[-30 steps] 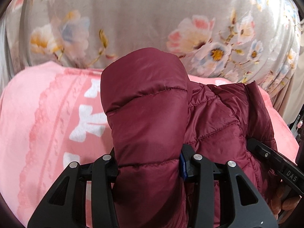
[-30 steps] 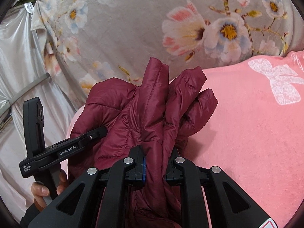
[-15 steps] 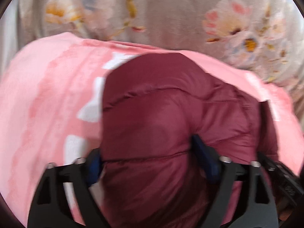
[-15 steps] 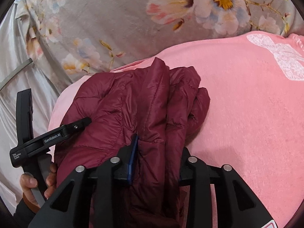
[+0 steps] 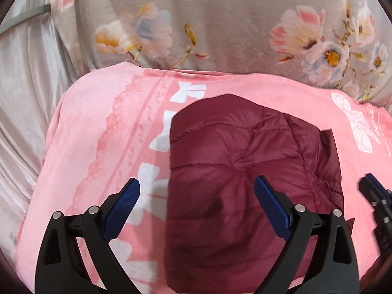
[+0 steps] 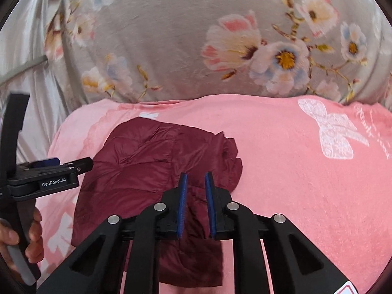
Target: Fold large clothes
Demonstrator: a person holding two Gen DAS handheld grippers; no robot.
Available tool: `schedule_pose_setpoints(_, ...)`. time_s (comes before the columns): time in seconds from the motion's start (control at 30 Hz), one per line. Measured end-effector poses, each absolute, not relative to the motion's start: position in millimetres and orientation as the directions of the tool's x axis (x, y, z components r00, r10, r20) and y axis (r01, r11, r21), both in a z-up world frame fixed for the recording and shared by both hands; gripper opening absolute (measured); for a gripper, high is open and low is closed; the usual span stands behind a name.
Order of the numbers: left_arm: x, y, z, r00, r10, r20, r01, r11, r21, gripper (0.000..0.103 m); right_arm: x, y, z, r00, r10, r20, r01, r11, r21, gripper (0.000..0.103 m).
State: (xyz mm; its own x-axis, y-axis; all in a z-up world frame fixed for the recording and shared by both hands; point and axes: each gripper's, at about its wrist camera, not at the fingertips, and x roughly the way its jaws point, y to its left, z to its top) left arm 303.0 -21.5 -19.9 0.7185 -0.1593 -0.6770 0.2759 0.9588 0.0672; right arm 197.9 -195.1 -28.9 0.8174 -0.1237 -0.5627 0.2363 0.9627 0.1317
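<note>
A dark red quilted puffer jacket (image 5: 232, 171) lies folded into a compact bundle on a pink blanket (image 5: 103, 134); it also shows in the right wrist view (image 6: 147, 166). My left gripper (image 5: 196, 196) hangs open above the jacket's near left part, its jaws wide apart and empty. My right gripper (image 6: 196, 186) is above the jacket's near right edge, its blue pads a narrow gap apart with nothing between them. The left gripper also shows at the left of the right wrist view (image 6: 61, 169), held by a hand.
The pink blanket (image 6: 294, 171) with white bow prints covers the surface under the jacket. A grey floral cloth (image 5: 232, 24) rises behind it. Silvery fabric (image 5: 24, 85) hangs at the far left.
Both grippers have let go of the jacket and pulled back. The jacket, held up a second ago, now lies flat on the pink blanket. The left jaws have opened wide.
</note>
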Motion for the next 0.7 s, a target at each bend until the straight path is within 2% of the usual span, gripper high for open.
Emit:
schedule_pose_setpoints(0.37,310,-39,-73,0.642,-0.130,-0.756,0.255,0.966,0.050,0.092,216,-180,-87,0.766,-0.138,-0.628,0.274,0.953,0.126,0.013)
schedule_pose_setpoints(0.53,312,-42,-86,0.657,-0.107,-0.746,0.235,0.970,0.068,0.098,218,-182,-100,0.761,-0.128,-0.636,0.275,0.952,0.137,0.013)
schedule_pose_setpoints(0.7,312,-46,-95,0.680,-0.086,-0.728,0.228,0.969,0.098,0.098,219,-185,-107,0.755,-0.111,-0.646,0.274,0.949,0.157,0.013)
